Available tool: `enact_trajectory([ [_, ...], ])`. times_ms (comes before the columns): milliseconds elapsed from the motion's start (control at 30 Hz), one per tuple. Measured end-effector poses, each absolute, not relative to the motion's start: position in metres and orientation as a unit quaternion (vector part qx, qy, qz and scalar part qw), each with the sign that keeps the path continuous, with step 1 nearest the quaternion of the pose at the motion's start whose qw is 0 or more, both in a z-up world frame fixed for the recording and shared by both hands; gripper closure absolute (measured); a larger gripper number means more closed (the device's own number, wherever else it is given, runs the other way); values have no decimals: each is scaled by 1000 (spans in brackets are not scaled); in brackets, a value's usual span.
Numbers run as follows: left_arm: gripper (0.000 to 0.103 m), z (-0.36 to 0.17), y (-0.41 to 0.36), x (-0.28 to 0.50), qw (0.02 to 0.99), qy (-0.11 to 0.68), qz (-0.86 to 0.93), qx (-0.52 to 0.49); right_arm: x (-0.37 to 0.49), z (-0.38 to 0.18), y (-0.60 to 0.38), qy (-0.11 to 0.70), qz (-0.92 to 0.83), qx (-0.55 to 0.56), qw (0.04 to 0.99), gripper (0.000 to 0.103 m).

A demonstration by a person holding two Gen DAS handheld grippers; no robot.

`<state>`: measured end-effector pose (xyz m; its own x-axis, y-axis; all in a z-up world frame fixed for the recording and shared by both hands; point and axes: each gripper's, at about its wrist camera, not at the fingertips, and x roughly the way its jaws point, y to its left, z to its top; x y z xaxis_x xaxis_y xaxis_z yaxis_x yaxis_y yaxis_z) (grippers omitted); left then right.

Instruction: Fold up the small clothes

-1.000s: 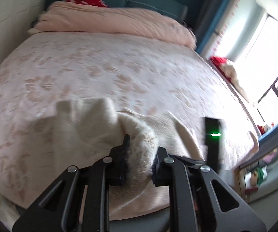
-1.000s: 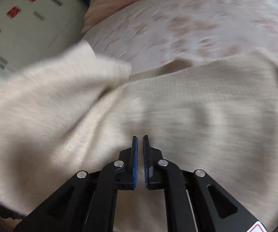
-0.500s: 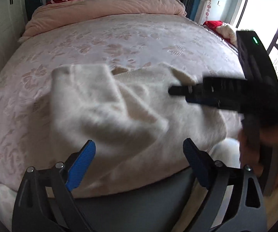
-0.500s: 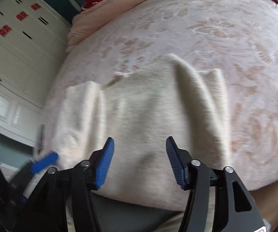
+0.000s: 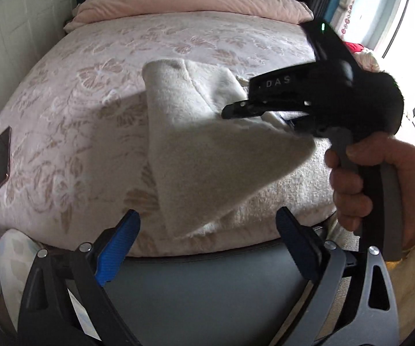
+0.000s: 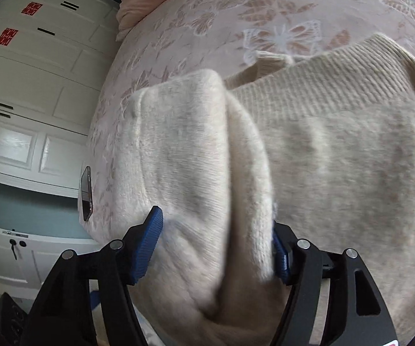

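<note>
A cream knitted sweater (image 5: 207,155) lies partly folded on the pink flowered bed (image 5: 92,92), near its front edge. My left gripper (image 5: 207,239) is open and empty, held back over the bed's front edge. My right gripper (image 6: 216,245) is open, with a thick fold of the sweater (image 6: 196,173) lying between its blue pads (image 6: 150,242). In the left wrist view the right gripper (image 5: 308,98) reaches in from the right over the sweater, with a hand on its handle.
A dark phone (image 5: 0,158) lies on the bed's left edge; it also shows in the right wrist view (image 6: 86,193). A pink quilt (image 5: 193,0) lies at the head. White wardrobe doors (image 6: 34,86) stand left of the bed. A window (image 5: 409,43) is at the right.
A second ago both grippers were shut, the left on the sweater. Both then opened. The left has drawn back; the right has moved over the sweater's fold, which now lies between its pads.
</note>
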<state>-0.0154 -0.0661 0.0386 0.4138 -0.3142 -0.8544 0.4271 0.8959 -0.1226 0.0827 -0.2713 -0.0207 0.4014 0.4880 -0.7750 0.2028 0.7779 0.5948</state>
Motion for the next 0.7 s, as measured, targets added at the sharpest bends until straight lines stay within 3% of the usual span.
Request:
enact_trajectory([
  [33, 10, 39, -65, -14, 838, 497, -221, 51, 83, -16, -267, 536, 92, 312, 779, 78],
  [67, 10, 39, -65, -14, 837, 498, -221, 47, 83, -5, -264, 525, 97, 302, 790, 87],
  [300, 9, 44, -86, -7, 840, 485, -238, 43, 46, 103, -294, 407, 80, 230, 880, 90],
  [400, 9, 38, -102, -2, 837, 487, -246, 47, 13, 119, -336, 383, 7, 195, 903, 87],
  [500, 9, 26, -122, 0, 831, 492, -251, 65, -9, 73, -380, 429, -87, 171, 883, 77],
  [600, 9, 13, -135, 2, 819, 508, -254, 79, -22, -3, -411, 517, -163, 181, 821, 79],
  [700, 9, 7, -138, 3, 811, 519, -258, 81, -46, -7, -420, 477, -132, 258, 830, 78],
])
